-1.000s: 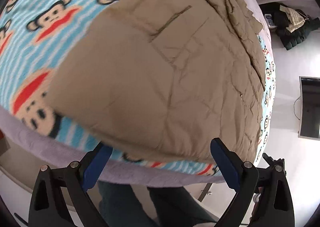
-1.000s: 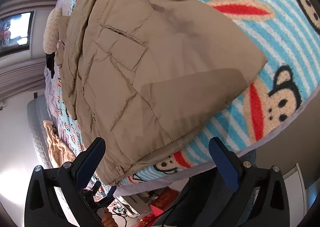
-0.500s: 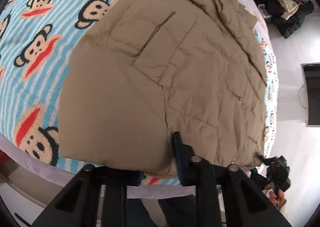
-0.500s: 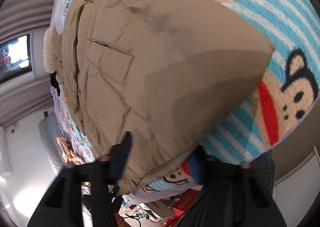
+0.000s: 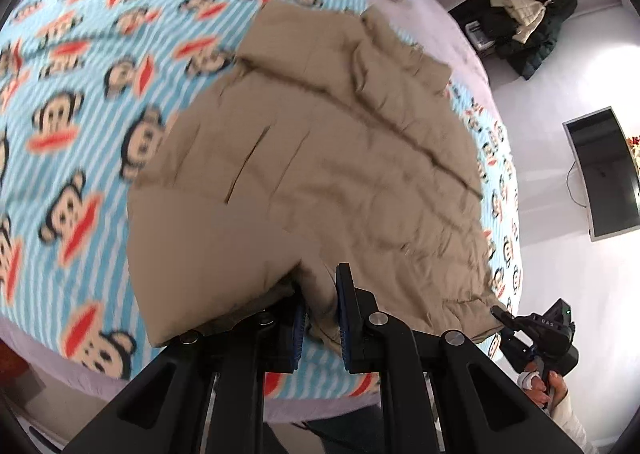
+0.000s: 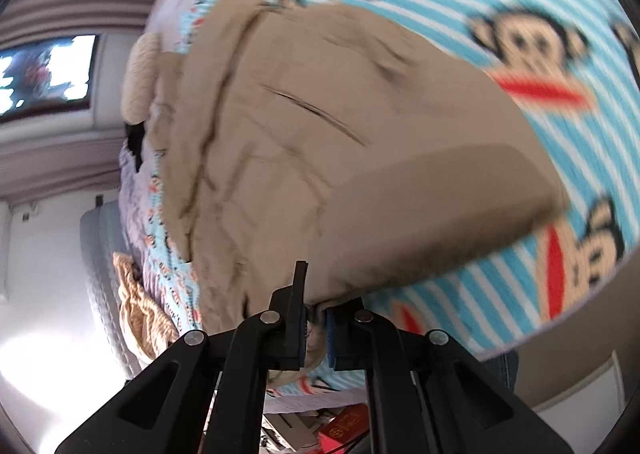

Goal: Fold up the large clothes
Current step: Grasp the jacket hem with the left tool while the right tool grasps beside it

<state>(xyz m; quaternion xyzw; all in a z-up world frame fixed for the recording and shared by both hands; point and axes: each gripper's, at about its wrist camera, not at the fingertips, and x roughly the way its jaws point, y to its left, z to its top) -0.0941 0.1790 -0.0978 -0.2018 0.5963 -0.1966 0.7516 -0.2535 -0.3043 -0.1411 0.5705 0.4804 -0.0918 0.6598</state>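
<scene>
While we pinch the near hem of the tan padded jacket (image 5: 320, 181) in both tongs, its length runs straight away from us across the monkey-print blanket (image 5: 72, 101). Our left gripper (image 5: 320, 318) is clamped on the hem; our right gripper (image 6: 316, 326) is closing on it further along. Neither hand looks nearer the far collar, so we judge the fold goes forward.
</scene>
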